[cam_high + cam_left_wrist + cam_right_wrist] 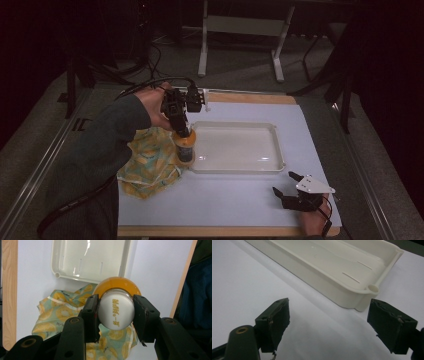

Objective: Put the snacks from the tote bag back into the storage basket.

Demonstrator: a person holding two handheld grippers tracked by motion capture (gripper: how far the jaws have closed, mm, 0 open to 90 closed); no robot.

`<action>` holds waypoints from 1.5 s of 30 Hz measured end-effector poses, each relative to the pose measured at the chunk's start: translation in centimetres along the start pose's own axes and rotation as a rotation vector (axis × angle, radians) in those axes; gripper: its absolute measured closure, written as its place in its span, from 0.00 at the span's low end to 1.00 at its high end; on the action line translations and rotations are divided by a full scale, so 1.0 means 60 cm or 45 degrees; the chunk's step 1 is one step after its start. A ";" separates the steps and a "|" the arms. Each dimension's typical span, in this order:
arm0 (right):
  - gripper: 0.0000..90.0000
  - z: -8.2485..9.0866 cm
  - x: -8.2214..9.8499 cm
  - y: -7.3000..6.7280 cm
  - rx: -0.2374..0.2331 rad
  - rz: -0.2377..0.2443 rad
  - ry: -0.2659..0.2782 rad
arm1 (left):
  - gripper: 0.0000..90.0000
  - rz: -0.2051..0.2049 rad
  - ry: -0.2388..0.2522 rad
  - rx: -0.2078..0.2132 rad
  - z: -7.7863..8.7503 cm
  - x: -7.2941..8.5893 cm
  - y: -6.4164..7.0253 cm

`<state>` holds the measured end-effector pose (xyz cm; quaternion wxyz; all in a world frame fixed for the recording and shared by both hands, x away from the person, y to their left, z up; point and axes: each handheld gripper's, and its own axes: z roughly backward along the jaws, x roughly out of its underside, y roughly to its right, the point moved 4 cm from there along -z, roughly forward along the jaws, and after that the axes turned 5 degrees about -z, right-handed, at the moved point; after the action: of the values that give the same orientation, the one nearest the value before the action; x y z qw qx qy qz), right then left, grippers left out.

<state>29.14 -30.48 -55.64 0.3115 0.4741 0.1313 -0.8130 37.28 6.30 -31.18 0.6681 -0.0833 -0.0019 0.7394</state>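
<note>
A: State the condition of the left gripper [115, 315].

B: Clenched on the white cap [116, 313] of the bottle [184, 146]. The jaws press the cap from two opposite sides, from above. The bottle holds orange liquid and hangs upright.

A: Where is the bottle located?

B: In the high view it sits at the left edge of the tray [272, 131], over the boundary between the tray and the cloth [145, 167]. Whether its base touches the cloth, the tray rim or nothing cannot be determined from these views.

A: Why grip at the cap?

B: Judgement: the cap is the narrowest part, so it fits the jaw span, and a top grip keeps the bottle vertical for a lift or a set-down.

A: What about the cloth?

B: It is yellow-patterned, crumpled and lying on the white mat [240, 197], touching the tray's left side.

A: Condition of the right gripper [290, 186]?

B: Released. The jaws stand wide apart with nothing between them. It rests near the front right corner of the mat, well apart from the bottle, with its camera facing the tray's near corner [372, 288].

A: Purpose of that position?

B: Judgement: parked clear of the left arm's path. The tray is empty and could receive the bottle.
</note>
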 end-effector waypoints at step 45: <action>0.20 0.002 0.000 0.001 0.000 -0.006 0.017 | 0.66 -0.075 0.011 -0.015 -0.023 -0.070 -0.015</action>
<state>29.13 -30.60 -55.57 0.3087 0.4793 0.1342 -0.8105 38.74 2.08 -31.96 0.6892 -0.0901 -0.0058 0.7189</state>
